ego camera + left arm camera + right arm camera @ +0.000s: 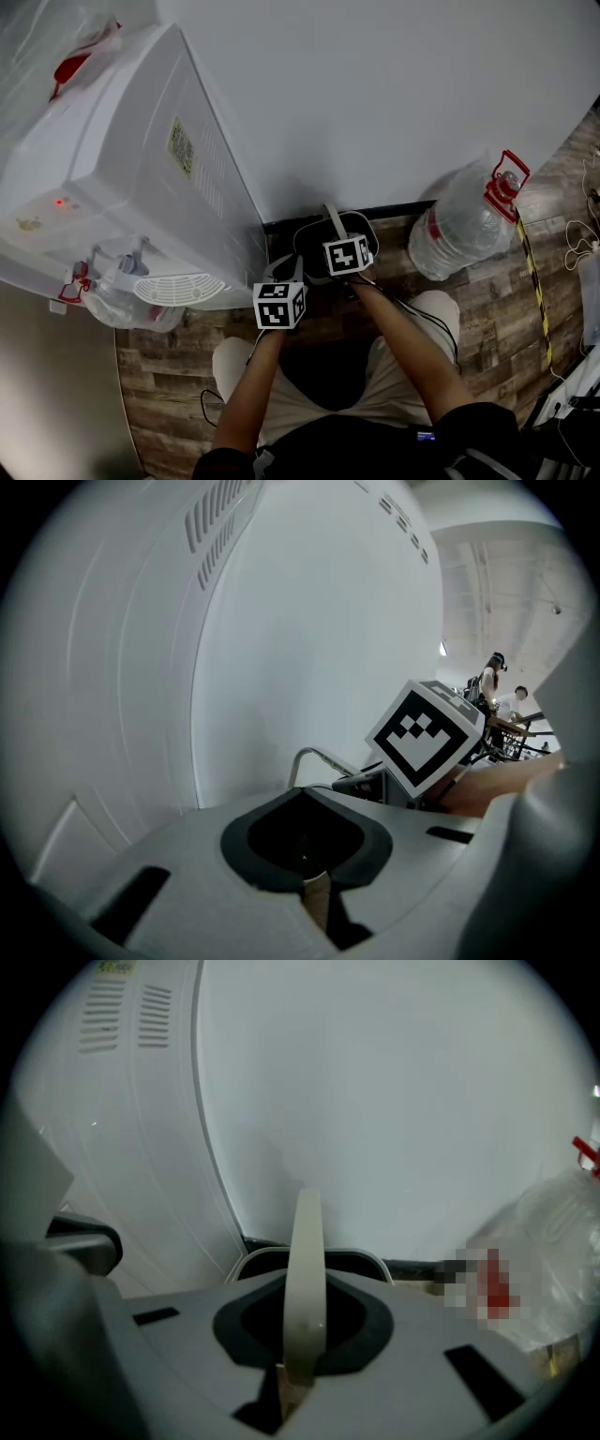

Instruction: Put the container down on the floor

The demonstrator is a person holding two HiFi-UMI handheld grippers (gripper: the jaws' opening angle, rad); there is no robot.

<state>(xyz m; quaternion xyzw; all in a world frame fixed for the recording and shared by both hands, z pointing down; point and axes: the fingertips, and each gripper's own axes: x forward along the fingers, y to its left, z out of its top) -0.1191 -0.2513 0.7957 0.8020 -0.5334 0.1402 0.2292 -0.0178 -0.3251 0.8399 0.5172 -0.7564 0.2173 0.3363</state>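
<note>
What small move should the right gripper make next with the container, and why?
Probably lower the right gripper slowly, jaws shut, until the container sits flat on the wood floor. The jaws are closed on its pale handle, and the pictures do not show whether the base already touches the floor, so opening now seems risky.

I see 2 white marker cubes printed with black squares, left cube (279,305) and right cube (348,254), thin black cables (424,323), beige trousers (236,367), black sleeves (473,420).
</note>
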